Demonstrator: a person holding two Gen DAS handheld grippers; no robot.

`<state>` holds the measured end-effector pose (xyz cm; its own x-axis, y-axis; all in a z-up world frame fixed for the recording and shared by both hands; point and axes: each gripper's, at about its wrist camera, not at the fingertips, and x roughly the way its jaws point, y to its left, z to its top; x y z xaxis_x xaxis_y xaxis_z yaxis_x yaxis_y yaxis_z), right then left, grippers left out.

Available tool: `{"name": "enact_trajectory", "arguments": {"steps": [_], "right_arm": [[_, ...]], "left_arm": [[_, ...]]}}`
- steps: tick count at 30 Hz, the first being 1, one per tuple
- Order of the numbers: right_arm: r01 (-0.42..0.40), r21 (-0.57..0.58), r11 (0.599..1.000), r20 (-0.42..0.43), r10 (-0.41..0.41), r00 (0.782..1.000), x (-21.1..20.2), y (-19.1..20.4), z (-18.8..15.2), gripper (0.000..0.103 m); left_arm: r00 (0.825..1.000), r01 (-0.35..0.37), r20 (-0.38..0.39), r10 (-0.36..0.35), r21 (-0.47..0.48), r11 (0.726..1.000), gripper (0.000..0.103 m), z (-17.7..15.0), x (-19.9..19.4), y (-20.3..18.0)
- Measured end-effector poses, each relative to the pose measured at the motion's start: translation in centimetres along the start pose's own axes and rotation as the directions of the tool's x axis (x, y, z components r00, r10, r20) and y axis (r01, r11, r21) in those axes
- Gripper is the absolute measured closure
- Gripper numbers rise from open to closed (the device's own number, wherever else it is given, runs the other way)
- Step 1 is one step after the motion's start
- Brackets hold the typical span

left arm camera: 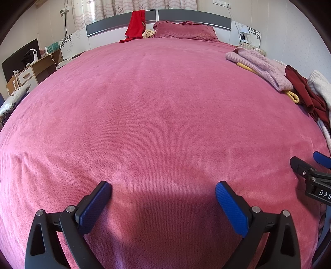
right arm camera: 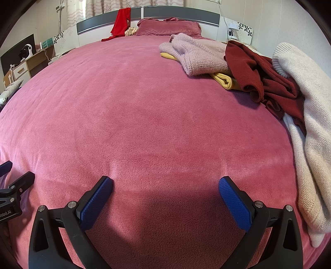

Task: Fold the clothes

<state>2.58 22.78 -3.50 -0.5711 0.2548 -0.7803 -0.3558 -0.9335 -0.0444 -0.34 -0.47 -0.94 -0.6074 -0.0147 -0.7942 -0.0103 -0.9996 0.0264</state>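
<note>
Left tongs (left arm camera: 163, 191): low over the near edge of the bed, pointing toward the headboard; blue pads spread wide apart, nothing between them; its tip also shows at the left edge of the right wrist view.
Right tongs (right arm camera: 165, 186): level beside the left tongs, same heading; spread just as wide, holding nothing; a shadow falls on the cover beneath each pair.
Bed cover (left arm camera: 157, 107): pink fleece, bare across the middle from the near edge to the pillow.
Clothes pile (right arm camera: 258, 78): on the right side of the bed, unfolded, running along that edge from near to far.
Cream sweater (right arm camera: 306, 128): nearest, draped lengthwise down the right edge, ribbed hem at its far end.
Dark red garment (right arm camera: 266, 82): crumpled, partly under the cream sweater.
Yellow garment (right arm camera: 224, 79): only an edge showing beneath the others.
Pale pink knit (right arm camera: 198, 55): farthest of the pile, lying over the yellow garment.
Pillow (left arm camera: 185, 31): against the headboard (left arm camera: 194, 17).
Red cloth (left arm camera: 135, 25): hung over the headboard, left of the pillow.
Desk (left arm camera: 39, 64): left of the bed, well apart.
</note>
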Motion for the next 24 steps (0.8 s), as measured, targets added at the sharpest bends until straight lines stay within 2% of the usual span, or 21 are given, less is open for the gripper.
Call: {"name": "enact_trajectory", "arguments": {"steps": [24], "right_arm": [[0.0,0.0,1.0,0.0,0.0,1.0,0.11,-0.05,0.11,0.0]], "left_arm": [[1.0,0.0,-0.001,0.0,0.001,1.0,0.0,0.09,0.06,-0.11]]}}
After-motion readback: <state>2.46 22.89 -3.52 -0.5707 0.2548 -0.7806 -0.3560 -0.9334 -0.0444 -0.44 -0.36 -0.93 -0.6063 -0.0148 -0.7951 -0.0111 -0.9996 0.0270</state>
